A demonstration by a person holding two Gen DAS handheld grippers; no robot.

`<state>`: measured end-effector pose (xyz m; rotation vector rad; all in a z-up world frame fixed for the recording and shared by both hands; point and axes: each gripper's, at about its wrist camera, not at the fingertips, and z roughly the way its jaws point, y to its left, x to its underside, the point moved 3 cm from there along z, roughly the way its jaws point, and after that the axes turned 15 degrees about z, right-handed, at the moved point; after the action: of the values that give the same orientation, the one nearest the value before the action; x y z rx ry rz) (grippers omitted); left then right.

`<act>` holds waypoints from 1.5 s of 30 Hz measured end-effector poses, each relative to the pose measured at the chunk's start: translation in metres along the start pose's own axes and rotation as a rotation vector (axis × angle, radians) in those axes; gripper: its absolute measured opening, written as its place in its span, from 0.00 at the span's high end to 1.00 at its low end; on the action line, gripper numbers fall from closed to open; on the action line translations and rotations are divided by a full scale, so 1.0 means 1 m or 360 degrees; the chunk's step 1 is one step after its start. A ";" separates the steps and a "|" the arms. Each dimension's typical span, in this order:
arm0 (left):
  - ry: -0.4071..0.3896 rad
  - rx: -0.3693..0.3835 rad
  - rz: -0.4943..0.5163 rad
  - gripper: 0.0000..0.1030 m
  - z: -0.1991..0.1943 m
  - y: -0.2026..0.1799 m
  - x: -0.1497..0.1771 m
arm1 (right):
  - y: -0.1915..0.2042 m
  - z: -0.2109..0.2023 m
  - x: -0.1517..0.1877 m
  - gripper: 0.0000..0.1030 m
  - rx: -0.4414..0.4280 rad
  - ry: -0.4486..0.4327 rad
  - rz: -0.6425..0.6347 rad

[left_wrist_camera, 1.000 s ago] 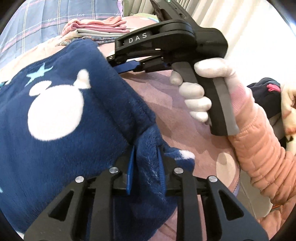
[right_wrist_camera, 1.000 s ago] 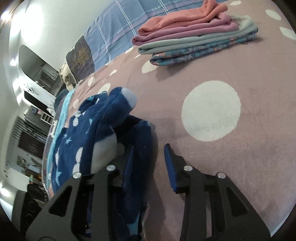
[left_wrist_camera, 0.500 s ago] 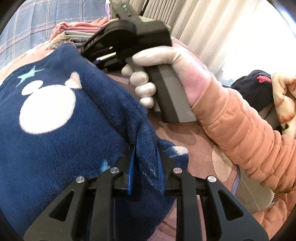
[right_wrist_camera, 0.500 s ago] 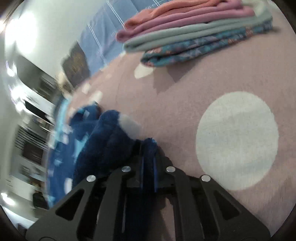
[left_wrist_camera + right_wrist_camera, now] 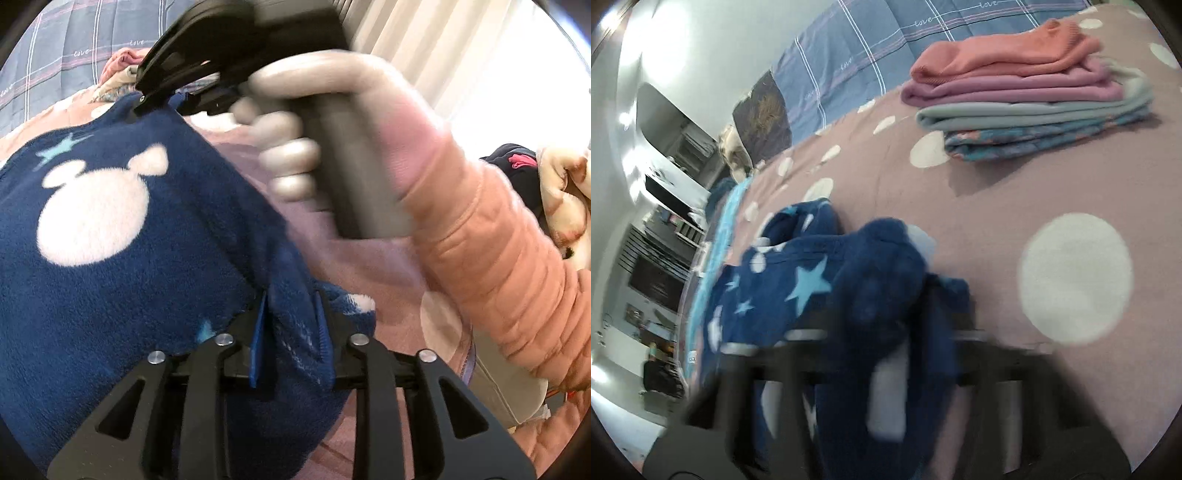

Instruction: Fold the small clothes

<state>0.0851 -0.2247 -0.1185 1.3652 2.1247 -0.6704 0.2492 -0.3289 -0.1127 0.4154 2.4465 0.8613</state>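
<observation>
Pinching a thick fold of the navy fleece garment (image 5: 122, 236), the left gripper (image 5: 291, 332) shows in its own wrist view with both blue pads (image 5: 257, 339) pressed into the plush; its jaws have just been opening a little, yet the cloth between them still fills the gap, so the corner looks secured rather than let go. The fleece spreads ahead and to the left of this tool, printed with a white mouse-head shape and a pale star, while the pink spotted blanket (image 5: 369, 266) lies bare ahead and to the right. Farther ahead, a gloved hand (image 5: 332, 122) in a peach quilted sleeve (image 5: 498, 266) grips the handle of the right gripper (image 5: 155, 101), whose tip meets the far edge of the same garment; two holds on one edge suggest the cloth is being carried over as a fold. From the right wrist view, blurred by motion, the right gripper (image 5: 916, 332) has just been closing, and its jaws stand nearly together with navy fleece bunched between them and draped over the fingers, the starred body (image 5: 798, 288) trailing to the left of the tool. Well ahead and to the right sits a neat stack of folded clothes (image 5: 1027, 99) on the spotted blanket (image 5: 1071, 277), probably where this piece goes once folded.
</observation>
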 end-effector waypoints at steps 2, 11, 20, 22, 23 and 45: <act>-0.0031 -0.0001 0.0003 0.70 -0.001 -0.001 -0.002 | 0.004 -0.003 -0.005 0.91 0.0134 -0.0197 -0.0049; -0.0169 0.0278 0.0007 0.60 -0.020 -0.023 0.001 | -0.018 -0.032 0.007 0.62 0.0326 -0.0342 -0.0125; -0.0304 0.0045 -0.0121 0.53 -0.092 0.006 0.037 | -0.005 -0.124 0.137 0.73 -0.0148 -0.0178 -0.0172; -0.0331 -0.0108 -0.0158 0.51 -0.114 0.016 0.048 | 0.002 -0.118 0.167 0.74 -0.0234 -0.0078 -0.0197; -0.0345 -0.0217 -0.0189 0.49 -0.128 0.025 0.056 | 0.001 -0.107 0.181 0.76 -0.0066 -0.0075 -0.0236; -0.0216 -0.0871 -0.0678 0.50 -0.238 0.115 0.221 | -0.015 -0.112 0.211 0.86 0.0338 -0.0322 -0.0050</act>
<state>0.0747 0.1193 -0.1019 0.5694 2.2731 -0.2812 0.0117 -0.3035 -0.1236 0.5129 2.3555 0.5200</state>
